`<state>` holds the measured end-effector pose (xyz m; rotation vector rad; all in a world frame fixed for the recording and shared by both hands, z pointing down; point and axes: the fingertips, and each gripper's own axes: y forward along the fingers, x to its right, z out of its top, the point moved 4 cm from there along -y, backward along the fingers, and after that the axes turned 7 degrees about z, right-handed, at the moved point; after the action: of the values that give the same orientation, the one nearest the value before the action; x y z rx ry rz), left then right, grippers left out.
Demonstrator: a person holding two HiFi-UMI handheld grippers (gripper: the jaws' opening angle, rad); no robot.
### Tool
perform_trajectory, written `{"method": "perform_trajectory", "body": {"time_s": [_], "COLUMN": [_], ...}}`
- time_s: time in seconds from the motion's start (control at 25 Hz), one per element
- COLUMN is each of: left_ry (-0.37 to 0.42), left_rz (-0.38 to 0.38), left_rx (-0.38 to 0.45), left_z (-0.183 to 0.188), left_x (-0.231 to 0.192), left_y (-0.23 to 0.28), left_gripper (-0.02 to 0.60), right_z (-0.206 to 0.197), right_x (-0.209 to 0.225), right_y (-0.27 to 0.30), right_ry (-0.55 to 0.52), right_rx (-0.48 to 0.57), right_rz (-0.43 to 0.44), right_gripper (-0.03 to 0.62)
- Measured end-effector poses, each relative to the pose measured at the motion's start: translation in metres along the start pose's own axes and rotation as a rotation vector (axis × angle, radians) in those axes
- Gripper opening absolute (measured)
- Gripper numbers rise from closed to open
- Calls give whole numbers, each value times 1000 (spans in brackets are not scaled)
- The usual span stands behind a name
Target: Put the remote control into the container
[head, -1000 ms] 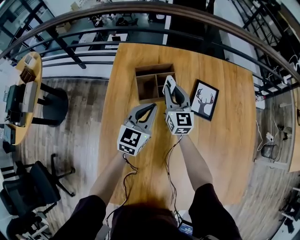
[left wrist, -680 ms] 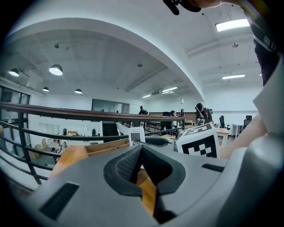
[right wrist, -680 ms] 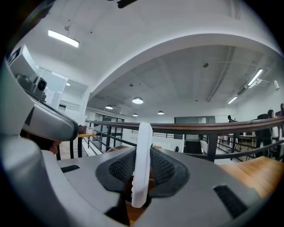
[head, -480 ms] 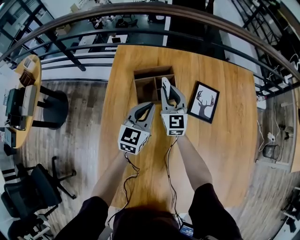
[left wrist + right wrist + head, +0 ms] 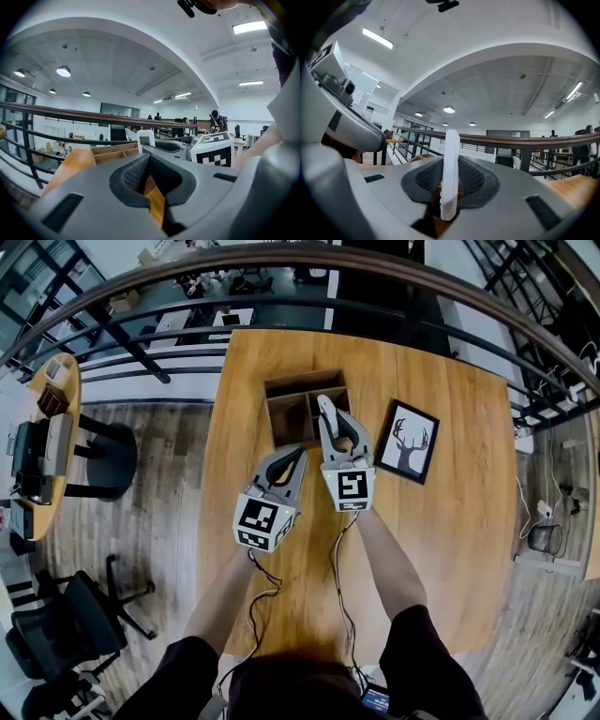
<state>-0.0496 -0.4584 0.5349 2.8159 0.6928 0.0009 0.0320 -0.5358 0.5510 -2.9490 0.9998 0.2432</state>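
At the container (image 5: 302, 381), the right gripper (image 5: 327, 408), clamping the remote control (image 5: 450, 168), has edged farther forward.

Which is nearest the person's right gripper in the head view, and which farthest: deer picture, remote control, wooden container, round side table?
1. remote control: clamped in the right gripper's jaws.
2. wooden container: right at its tips.
3. deer picture: lying off to its right.
4. round side table: far left, across the floor.
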Motion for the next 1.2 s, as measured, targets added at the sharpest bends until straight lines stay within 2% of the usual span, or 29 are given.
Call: {"method": "perform_trajectory", "body": {"time_s": [0.16,0.44,1.0,1.2], "left_ry": [-10,-24,-20,-20], "left_rz": [4,4,7,8], "left_rx": [-4,-10,-18,-21], "left_z": [-3,-8,-9,-10], "left_x": [-2,-2,-3,-3], "left_y": [-3,-2,0,-1], "left_gripper": [11,11,11,11], "right_z": [-4,-20,-55,-58], "right_x": [8,26,17,17], "right_y": [-11,-20,-10,-10], "right_ry": [22,-11,-74,-60], "right_rx": [-14,-45,-149,-159], "right_rz": [60,129,103,84], "right_gripper": [107,106,107,107]}}
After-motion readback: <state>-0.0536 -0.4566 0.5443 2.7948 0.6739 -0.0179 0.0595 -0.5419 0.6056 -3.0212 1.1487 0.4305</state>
